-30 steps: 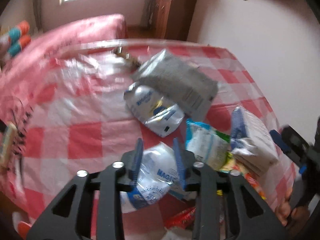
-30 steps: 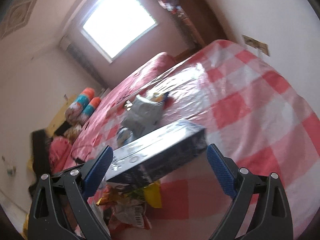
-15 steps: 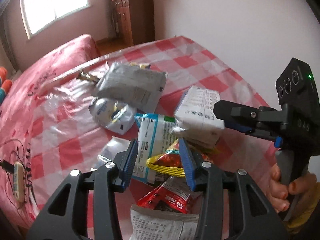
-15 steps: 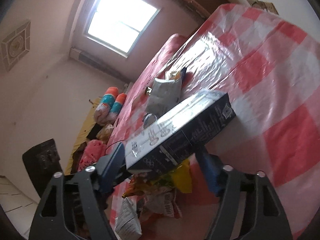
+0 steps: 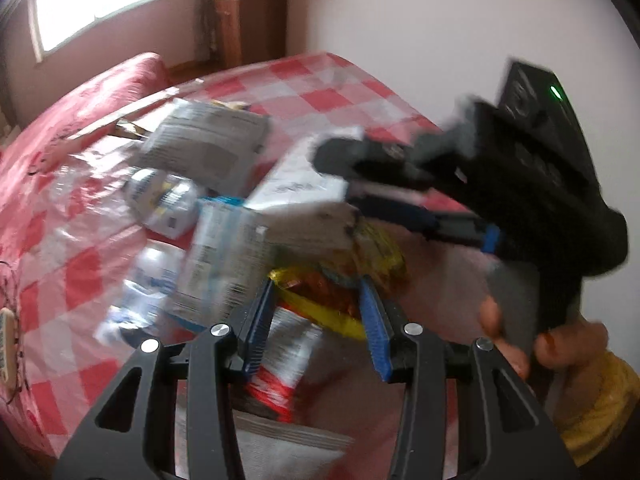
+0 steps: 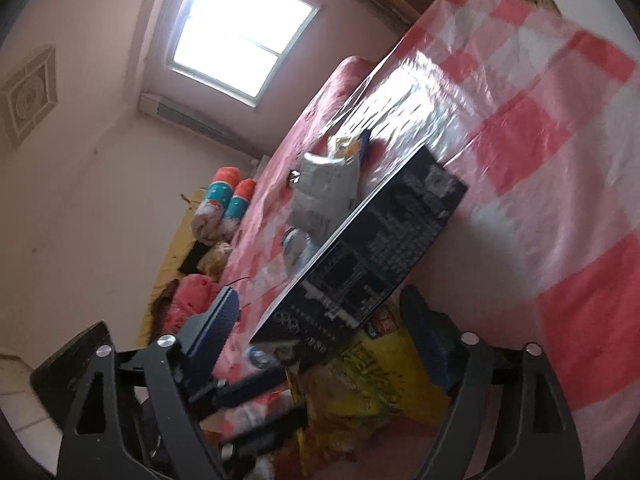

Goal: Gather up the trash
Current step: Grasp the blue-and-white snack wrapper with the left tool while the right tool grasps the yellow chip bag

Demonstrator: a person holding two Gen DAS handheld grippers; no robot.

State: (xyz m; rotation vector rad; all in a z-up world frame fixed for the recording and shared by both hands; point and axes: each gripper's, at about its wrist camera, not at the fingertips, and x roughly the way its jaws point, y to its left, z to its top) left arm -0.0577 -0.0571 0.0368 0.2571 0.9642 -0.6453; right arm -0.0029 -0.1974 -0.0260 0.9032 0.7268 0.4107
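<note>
Left gripper (image 5: 316,300): jaws partly open, astride a yellow-and-red snack wrapper (image 5: 320,300) in the trash pile by the tabletop's near right edge. Too blurred to tell whether the pads press on it.

Right gripper (image 6: 318,298): jaws wide and just now opening further. Between them a flat box (image 6: 380,248), dark printed face toward the right wrist camera. Clear gap between the left finger and the box; the right finger close beside its edge. No grip visible. Box tilted, lower end resting on the pile above the yellow wrapper.

Held by a hand (image 5: 560,340) in a yellow sleeve (image 5: 600,400) at the right side of the table.

Just under the left jaws, nearer the front edge, a red-and-white wrapper (image 5: 288,356). Left of it a green-and-white packet (image 5: 224,256), then two blue-and-white pouches (image 5: 160,200) lying flat.

Farther in, toward the far edge, a grey pouch (image 5: 204,148).

All on the red-and-white checked tablecloth (image 5: 328,92). Beyond its far edge a pink bed (image 5: 100,88) and a bright window (image 6: 244,44).
</note>
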